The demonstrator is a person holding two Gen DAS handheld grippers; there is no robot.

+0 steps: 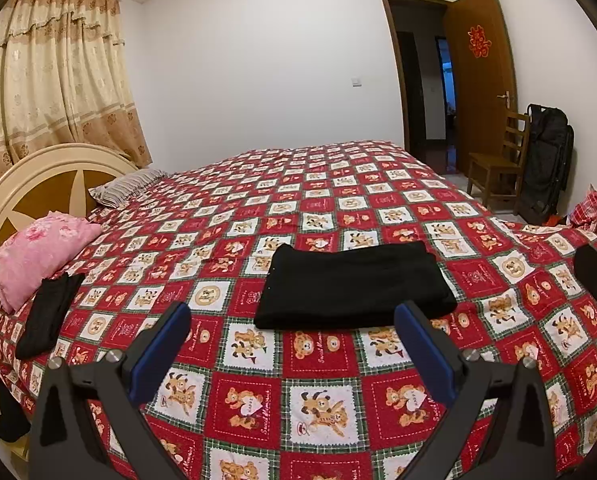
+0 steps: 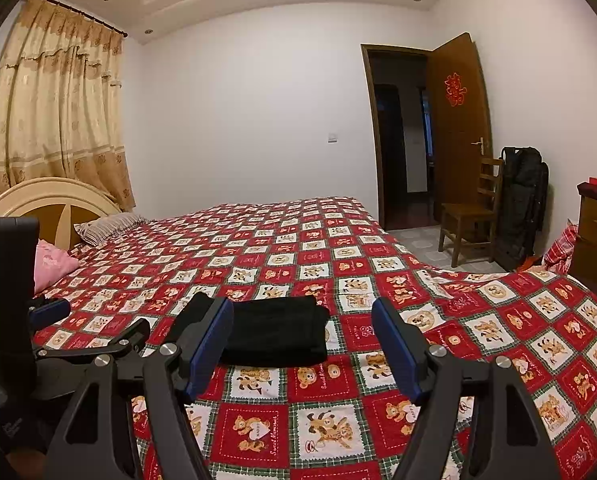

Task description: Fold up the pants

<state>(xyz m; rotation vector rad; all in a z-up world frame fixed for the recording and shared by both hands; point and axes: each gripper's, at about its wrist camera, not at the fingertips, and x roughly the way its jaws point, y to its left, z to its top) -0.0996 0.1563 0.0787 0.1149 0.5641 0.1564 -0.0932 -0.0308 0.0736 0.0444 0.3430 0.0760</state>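
— Black folded pants (image 1: 354, 286), a flat soft rectangle of dark cloth, lie on the red checked bear-pattern quilt (image 1: 322, 404) near the front edge of the bed. To me the folding looks nearly finished. What can go wrong now?

— Both tools are empty. The left gripper (image 1: 292, 336) has its blue pads spread wide, just before the near edge of the pants and holding nothing. The right gripper (image 2: 302, 332) is also spread wide and holds nothing; the pants sit beyond it, partly behind its left finger.

— So the risk is a new touch?

— I think so. If one finger catches only the top layer, the layers may slide and the stack opens again. The cloth is dark, so the edges of the layers are hard to read, and a grasp could miss the lower ones. The quilt is soft also, and it may wrinkle and pull under a push.

— And the two tools together?

— They are near each other: the left tool shows at the left edge of the right view. Moving inward at the same time, they could knock.

— Is there room?

— Much free quilt behind and to the right of the pants. On the left, well apart, a second crumpled black garment (image 1: 48, 316) lies beside a pink ruffled pillow (image 1: 38, 252). The wooden chair (image 1: 498, 160) and the black upright bag (image 1: 546, 160) stand far off by the door.
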